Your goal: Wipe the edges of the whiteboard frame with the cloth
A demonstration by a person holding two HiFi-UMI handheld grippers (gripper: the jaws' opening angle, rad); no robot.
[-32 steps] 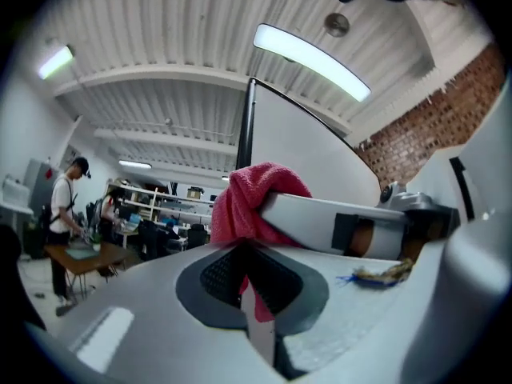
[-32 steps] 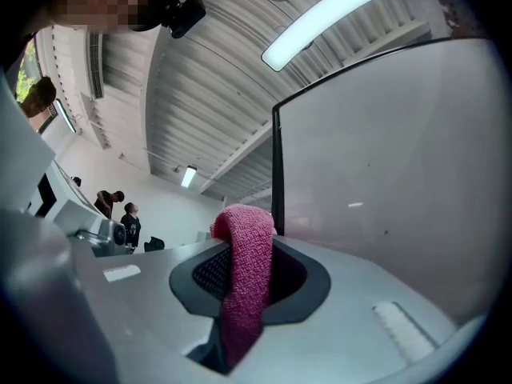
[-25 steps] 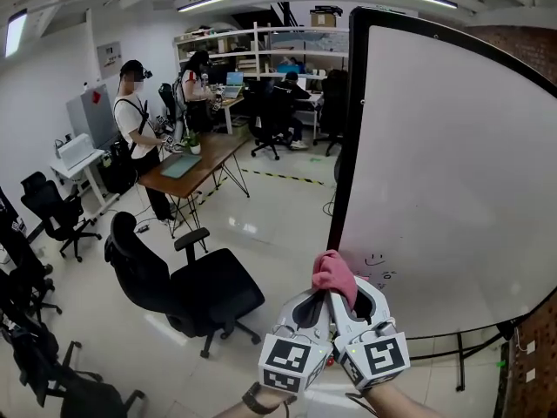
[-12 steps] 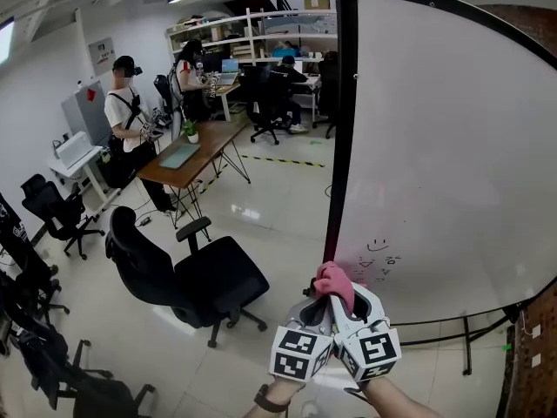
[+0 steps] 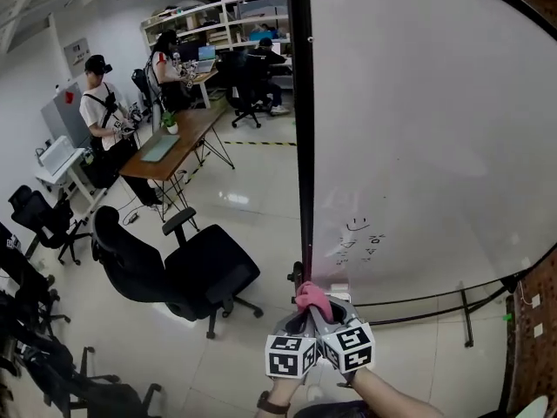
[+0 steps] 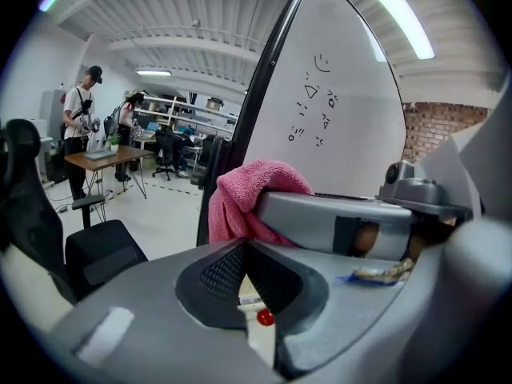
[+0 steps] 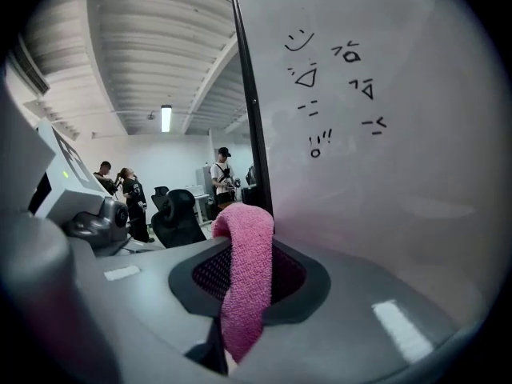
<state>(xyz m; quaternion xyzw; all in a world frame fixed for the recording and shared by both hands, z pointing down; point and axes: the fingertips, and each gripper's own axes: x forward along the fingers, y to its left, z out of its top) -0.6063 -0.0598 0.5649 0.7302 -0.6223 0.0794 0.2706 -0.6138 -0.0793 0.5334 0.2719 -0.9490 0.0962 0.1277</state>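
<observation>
The whiteboard (image 5: 418,129) stands upright, and its black left frame edge (image 5: 301,146) runs straight down to the pink cloth (image 5: 312,298). My right gripper (image 5: 322,313) is shut on the cloth, which bulges up out of its jaws (image 7: 244,270) beside the frame edge (image 7: 252,134). The cloth sits at the frame's lower end; I cannot tell whether it touches. My left gripper (image 5: 301,315) presses alongside the right one. Its jaws (image 6: 244,250) are shut with nothing between them. The cloth (image 6: 244,198) shows just beyond them, next to the frame edge (image 6: 240,134).
A black office chair (image 5: 187,273) stands close on the left. A wooden table (image 5: 170,142) and people (image 5: 96,103) are farther back, with more chairs (image 5: 39,216) at the left. The board's stand legs (image 5: 466,320) cross the floor on the right, near a brick wall (image 5: 535,338).
The view has come closer to the board. Both grippers with the cloth have shifted left and lower, from in front of the board's surface to under the frame's left edge.
</observation>
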